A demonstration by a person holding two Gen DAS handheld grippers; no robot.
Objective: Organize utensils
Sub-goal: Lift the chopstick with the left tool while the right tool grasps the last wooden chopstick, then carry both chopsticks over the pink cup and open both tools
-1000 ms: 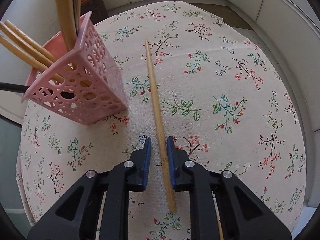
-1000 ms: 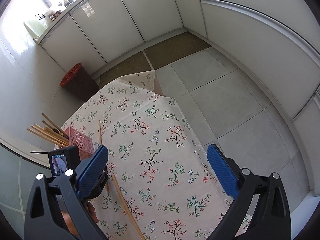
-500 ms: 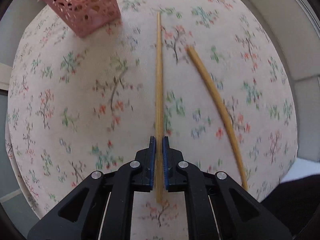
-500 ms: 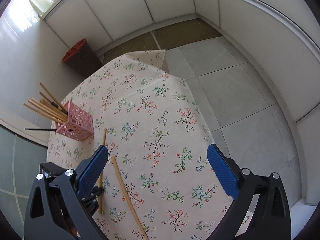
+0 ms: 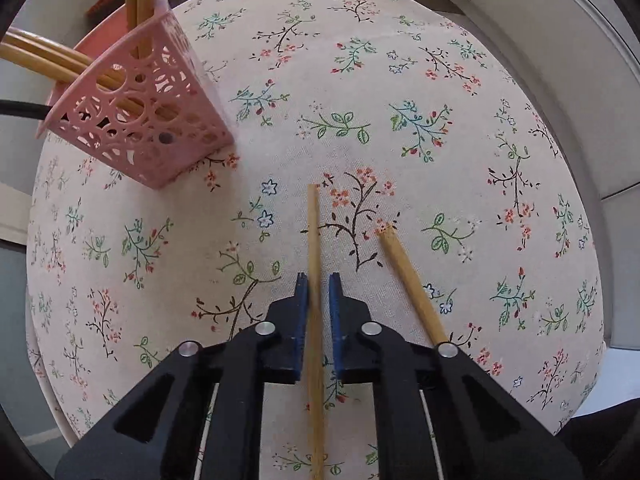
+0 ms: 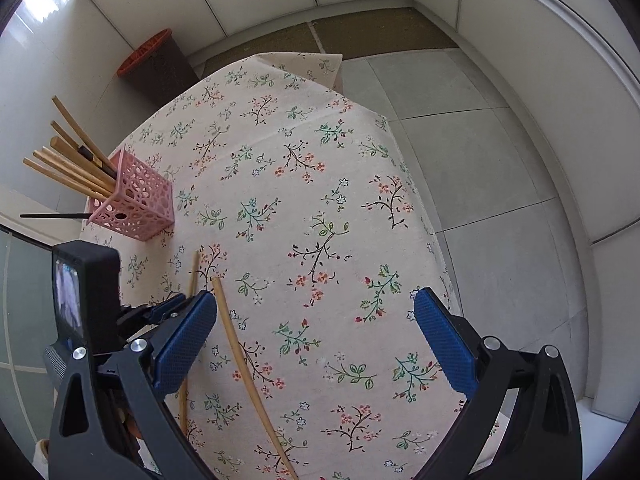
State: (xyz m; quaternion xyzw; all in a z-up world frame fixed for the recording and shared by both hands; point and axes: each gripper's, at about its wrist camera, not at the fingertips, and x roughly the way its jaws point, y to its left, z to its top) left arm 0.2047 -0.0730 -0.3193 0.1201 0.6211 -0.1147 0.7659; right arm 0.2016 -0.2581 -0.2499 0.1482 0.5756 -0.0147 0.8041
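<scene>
My left gripper (image 5: pixel 318 292) straddles a bamboo chopstick (image 5: pixel 315 248) that runs between its blue pads; a narrow gap shows on the right pad, so the grip is not clearly shut. The chopstick's tip points toward the pink perforated holder (image 5: pixel 140 120), which holds several chopsticks. A second chopstick (image 5: pixel 412 284) lies on the cloth to the right. In the right wrist view my right gripper (image 6: pixel 316 344) is wide open and empty above the table; the holder (image 6: pixel 134 204), the left gripper (image 6: pixel 176 308) and both chopsticks (image 6: pixel 244 360) show.
The table has a floral cloth (image 5: pixel 400 80); its right edge drops to a grey tiled floor (image 6: pixel 500 160). A dark bin with an orange rim (image 6: pixel 156 60) stands by the white wall beyond the table.
The left gripper has moved forward toward the holder and lower along the chopstick; the chopstick now sticks out only a little past the pads, which stand slightly wider apart. The right gripper stays open.
</scene>
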